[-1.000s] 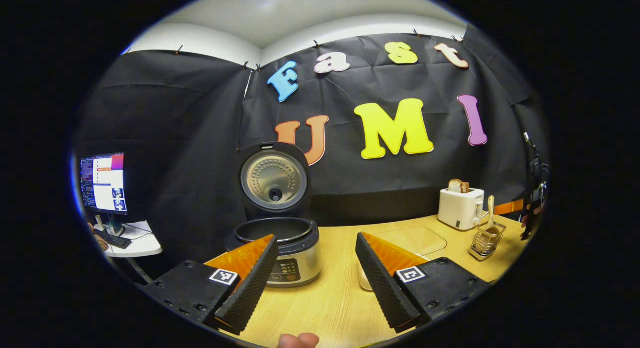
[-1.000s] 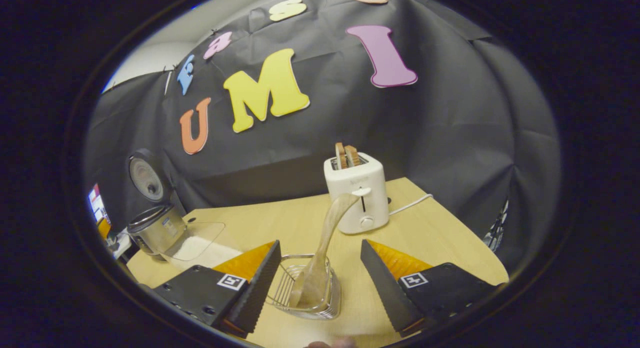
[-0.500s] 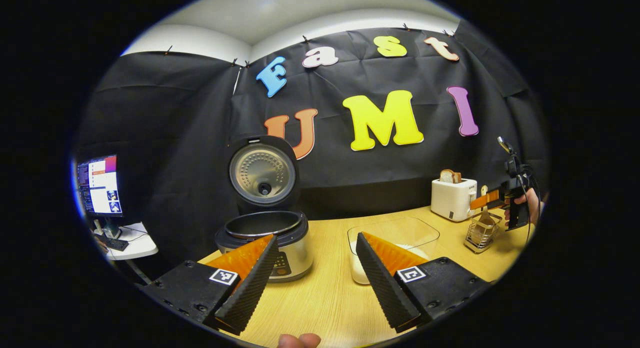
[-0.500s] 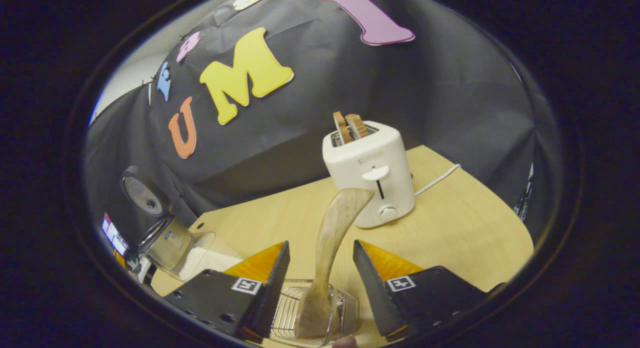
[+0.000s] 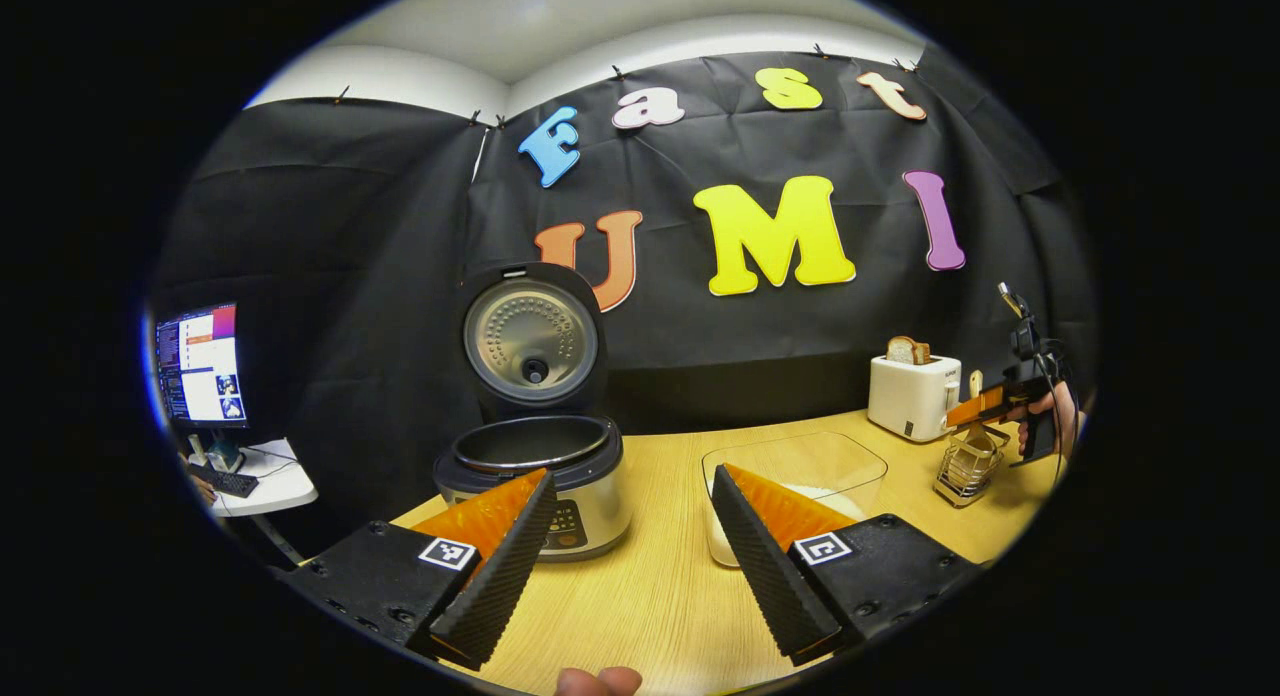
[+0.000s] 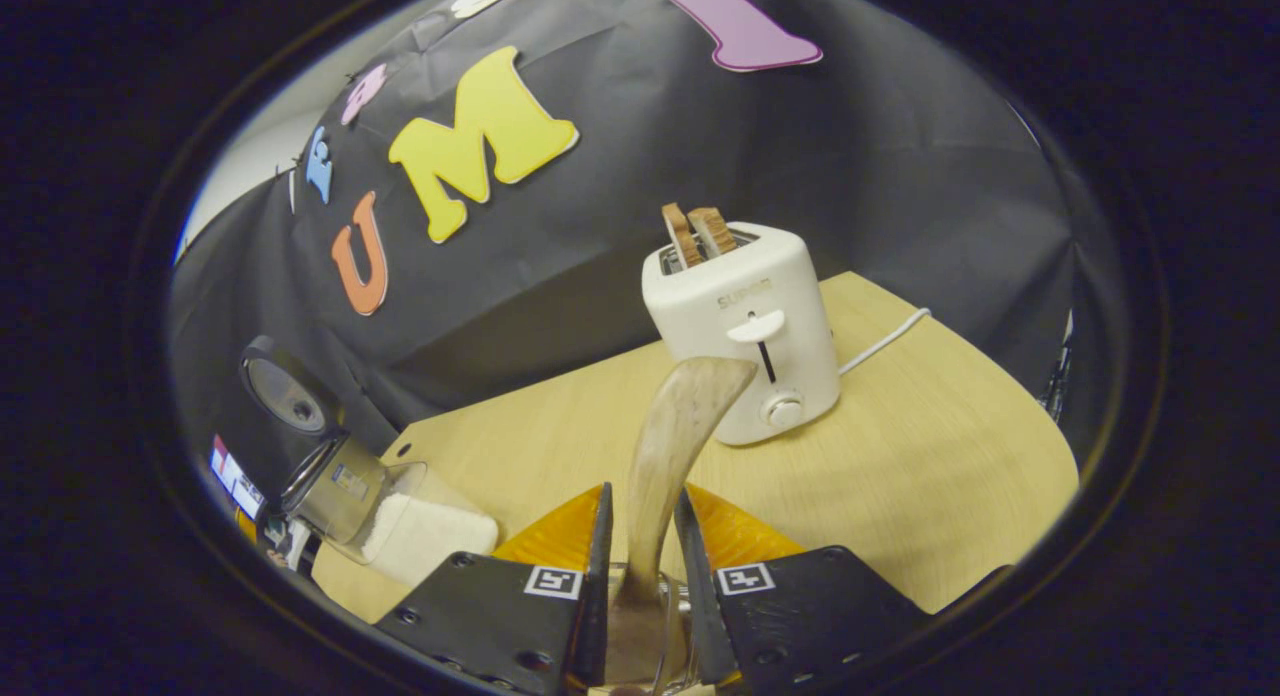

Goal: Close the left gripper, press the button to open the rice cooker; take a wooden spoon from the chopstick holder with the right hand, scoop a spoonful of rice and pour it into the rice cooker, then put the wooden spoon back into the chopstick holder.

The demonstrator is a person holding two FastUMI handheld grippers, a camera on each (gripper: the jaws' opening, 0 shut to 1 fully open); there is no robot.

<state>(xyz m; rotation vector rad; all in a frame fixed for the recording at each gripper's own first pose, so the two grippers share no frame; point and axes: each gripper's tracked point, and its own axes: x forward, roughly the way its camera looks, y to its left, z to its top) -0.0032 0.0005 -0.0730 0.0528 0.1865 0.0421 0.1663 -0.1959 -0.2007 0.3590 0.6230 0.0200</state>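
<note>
Right tool (image 6: 640, 576): fingers pinched on the wooden spoon (image 6: 670, 446) handle, bowl down in the wire chopstick holder (image 5: 967, 468). Recommendation: lift straight up so the holder does not tip. Left tool (image 5: 630, 566): released, jaws apart, idle above the counter (image 5: 650, 596). Rice cooker (image 5: 535, 476) lid stands raised; the clear rice container (image 5: 790, 476) sits beside it. White toaster (image 6: 745, 326) holds bread near the black-draped wall.

The wooden table (image 5: 660, 596) carries the rice cooker (image 5: 535, 476), rice container (image 5: 800, 471), toaster (image 5: 912, 396) and chopstick holder (image 5: 965, 471).
</note>
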